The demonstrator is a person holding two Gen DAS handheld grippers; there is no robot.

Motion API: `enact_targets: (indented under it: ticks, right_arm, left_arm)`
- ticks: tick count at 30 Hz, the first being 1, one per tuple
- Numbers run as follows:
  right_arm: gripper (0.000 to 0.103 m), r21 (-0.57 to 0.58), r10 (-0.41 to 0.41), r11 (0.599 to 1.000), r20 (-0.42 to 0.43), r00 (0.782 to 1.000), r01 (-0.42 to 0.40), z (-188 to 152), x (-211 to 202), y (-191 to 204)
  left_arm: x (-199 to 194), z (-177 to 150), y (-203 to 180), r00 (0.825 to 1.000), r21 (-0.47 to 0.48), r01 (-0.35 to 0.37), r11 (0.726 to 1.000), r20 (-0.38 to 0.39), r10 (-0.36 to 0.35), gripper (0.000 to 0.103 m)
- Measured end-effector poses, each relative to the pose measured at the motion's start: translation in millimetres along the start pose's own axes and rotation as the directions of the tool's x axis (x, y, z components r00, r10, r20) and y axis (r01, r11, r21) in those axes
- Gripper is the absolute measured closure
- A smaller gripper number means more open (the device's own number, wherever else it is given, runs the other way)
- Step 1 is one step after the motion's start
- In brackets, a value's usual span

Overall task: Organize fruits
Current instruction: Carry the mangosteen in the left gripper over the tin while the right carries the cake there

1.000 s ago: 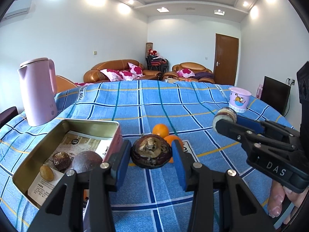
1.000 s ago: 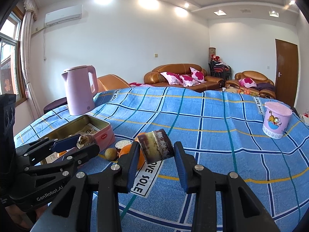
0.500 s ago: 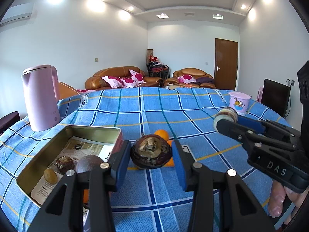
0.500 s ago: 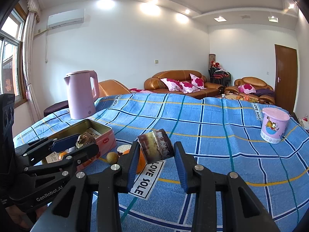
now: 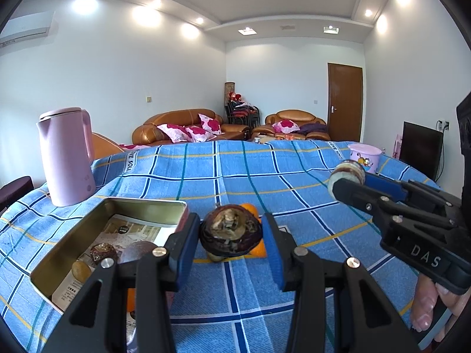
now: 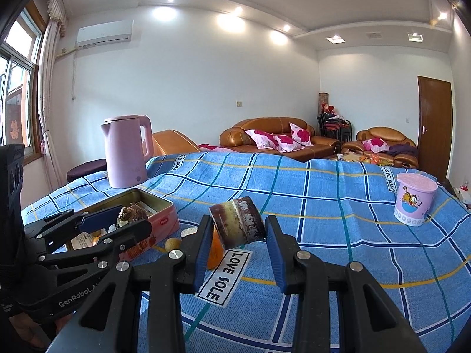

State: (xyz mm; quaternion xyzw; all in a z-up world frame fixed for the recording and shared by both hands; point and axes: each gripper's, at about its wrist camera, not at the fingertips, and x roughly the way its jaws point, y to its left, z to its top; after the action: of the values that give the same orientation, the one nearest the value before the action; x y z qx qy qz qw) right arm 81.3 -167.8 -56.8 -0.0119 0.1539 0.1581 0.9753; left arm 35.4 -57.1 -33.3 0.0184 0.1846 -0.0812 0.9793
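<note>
Gripping one dark fruit half each, left gripper (image 5: 231, 235) and right gripper (image 6: 237, 225) are held above the tablecloth (image 5: 294, 182) beside one tin (image 5: 141, 203) containing three fruits.

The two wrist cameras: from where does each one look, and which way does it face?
Left wrist: sits behind the left gripper, facing across the blue checked table toward the sofas; its fingers clamp a dark mangosteen half; the right gripper and a hand show at right.
Right wrist: sits behind the right gripper, facing likewise; its fingers clamp a cut fruit piece; the left gripper shows at left.
Shared: metal tin, pink kettle, pink cup.
</note>
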Motion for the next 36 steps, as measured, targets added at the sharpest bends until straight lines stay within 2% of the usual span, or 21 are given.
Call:
enact_targets:
  ticks: [14,23,29,36]
  right_arm:
    - [0.065,-0.011,-0.004,1.000,0.042,0.999,0.004,0,-9,2]
    - [0.065,0.001,-0.001,1.000,0.032,0.999,0.001,2,-7,1]
    - [0.065,0.027,0.051,0.998,0.014,0.999,-0.052,5,-5,13]
    - [0.065,0.003,0.137,0.991,0.012,0.990,-0.137,31,-4,42]
  left_arm:
    - [-8,0,-3,0.999,0.010,-0.006,1.000,0.041,0.006,0.058]
    - [-10,1,0,0.999,0.004,-0.003,1.000,0.044,0.002,0.058]
    - [-16,5,11,0.999,-0.015,-0.004,1.000,0.043,0.004,0.058]
    - [-22,13,41,0.998,-0.058,-0.049,0.997,0.034,0.051,0.058]
